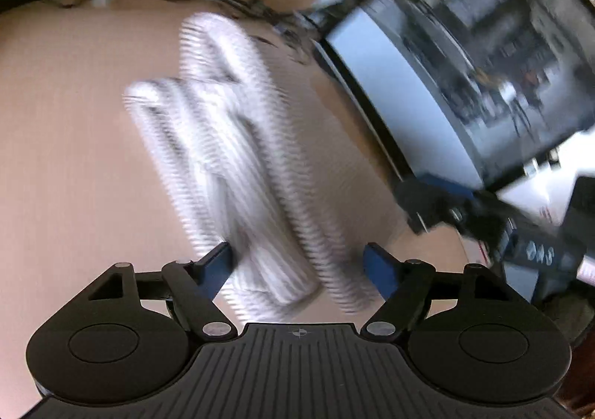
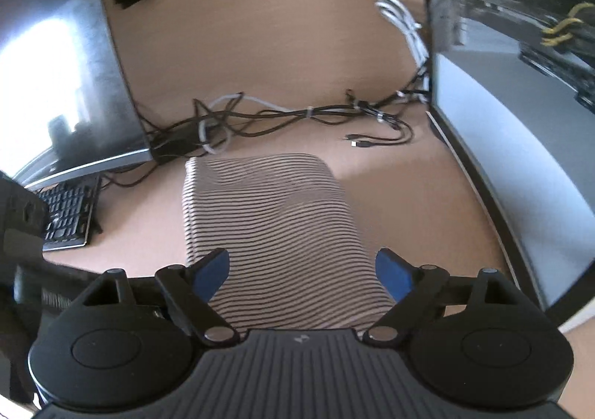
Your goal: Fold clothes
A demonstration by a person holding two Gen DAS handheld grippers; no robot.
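A white garment with thin dark stripes (image 2: pixel 275 225) lies folded into a compact rectangle on the tan desk (image 2: pixel 260 47). In the left wrist view the same garment (image 1: pixel 238 158) is blurred and looks bunched in long folds. My left gripper (image 1: pixel 301 264) is open, its blue fingertips on either side of the garment's near end, holding nothing. My right gripper (image 2: pixel 303 270) is open above the garment's near part, fingers spread to its two sides, empty. The other gripper (image 1: pixel 483 218) shows at the right in the left wrist view.
A dark monitor (image 2: pixel 63 84) stands at the left and a glass-sided computer case (image 2: pixel 513 121) at the right. A tangle of black and white cables (image 2: pixel 282 117) lies just beyond the garment. A black keyboard (image 2: pixel 68 214) sits at the left.
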